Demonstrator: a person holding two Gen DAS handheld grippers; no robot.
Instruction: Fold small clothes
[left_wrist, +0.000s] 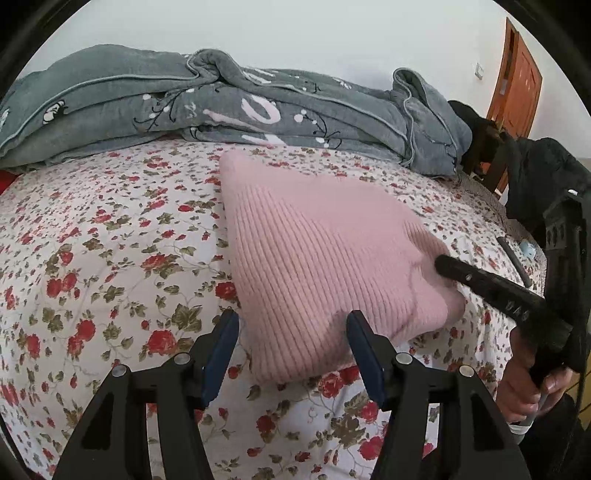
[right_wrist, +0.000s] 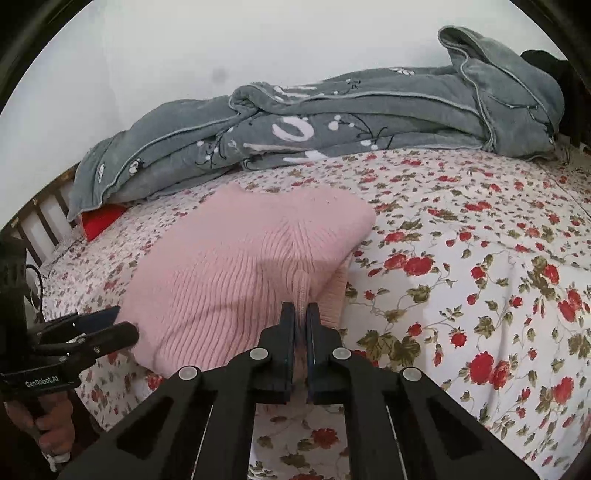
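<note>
Right wrist view: my right gripper (right_wrist: 300, 314) has its jaws clenched on the near edge of the pink knit garment (right_wrist: 240, 266) lying on the floral bed (right_wrist: 480, 258). My left gripper (left_wrist: 291, 328) hangs spread wide, grasping nothing. I reckon lifting one-sided could drag the fold askew.

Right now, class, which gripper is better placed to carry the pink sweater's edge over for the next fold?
Right. The right gripper is shut on the pink sweater at its near edge, while the left gripper is open, holding nothing.
</note>
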